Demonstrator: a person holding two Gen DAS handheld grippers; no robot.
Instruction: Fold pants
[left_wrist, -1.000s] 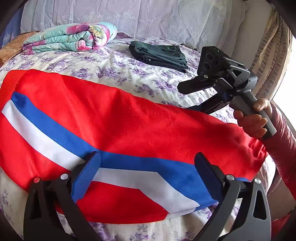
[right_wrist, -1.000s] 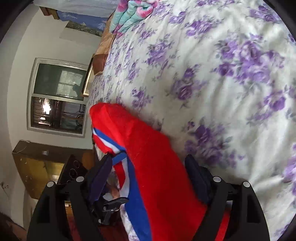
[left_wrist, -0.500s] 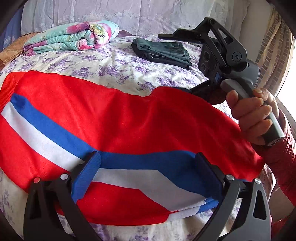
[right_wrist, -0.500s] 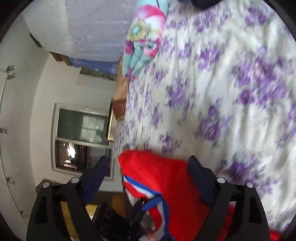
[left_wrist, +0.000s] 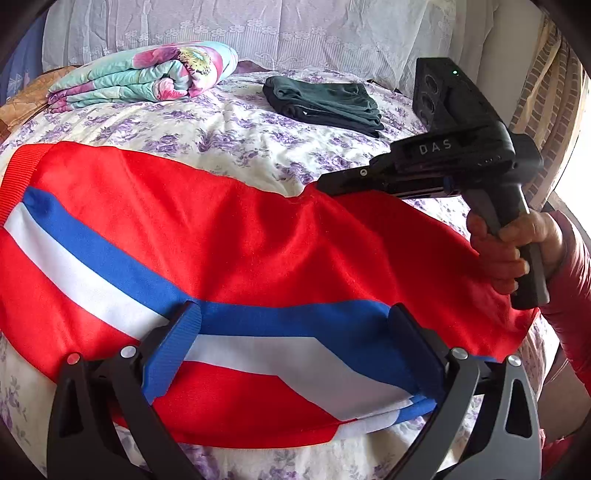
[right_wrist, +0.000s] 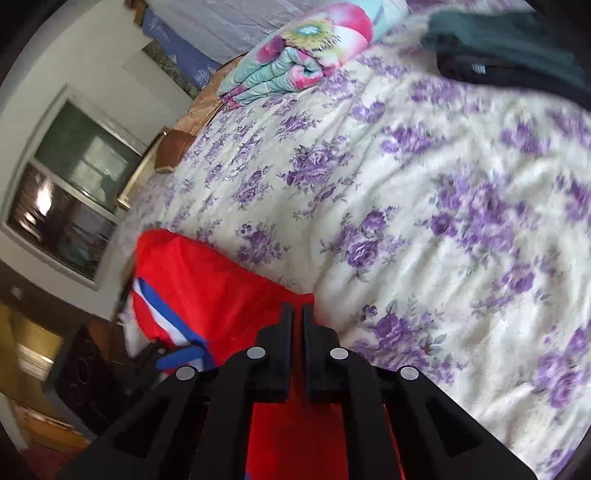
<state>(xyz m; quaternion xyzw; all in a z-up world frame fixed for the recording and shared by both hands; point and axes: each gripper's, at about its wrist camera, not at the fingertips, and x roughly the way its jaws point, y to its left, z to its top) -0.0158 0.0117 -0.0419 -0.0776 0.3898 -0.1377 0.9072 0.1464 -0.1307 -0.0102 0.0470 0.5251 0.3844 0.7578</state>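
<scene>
Red pants with a blue and white side stripe lie spread across the bed. My left gripper is open, its fingers wide apart over the striped near edge of the pants. My right gripper is shut on the far red edge of the pants. In the left wrist view the right gripper shows at the right, held by a hand, its tips pinching the fabric edge.
A floral sheet covers the bed. A folded flowered quilt lies at the back left and folded dark green clothes at the back right. A window and wooden furniture stand beyond the bed's left side.
My right gripper has come down from above the bed and shut on the far edge of the pants. My left gripper has stayed open in place.
</scene>
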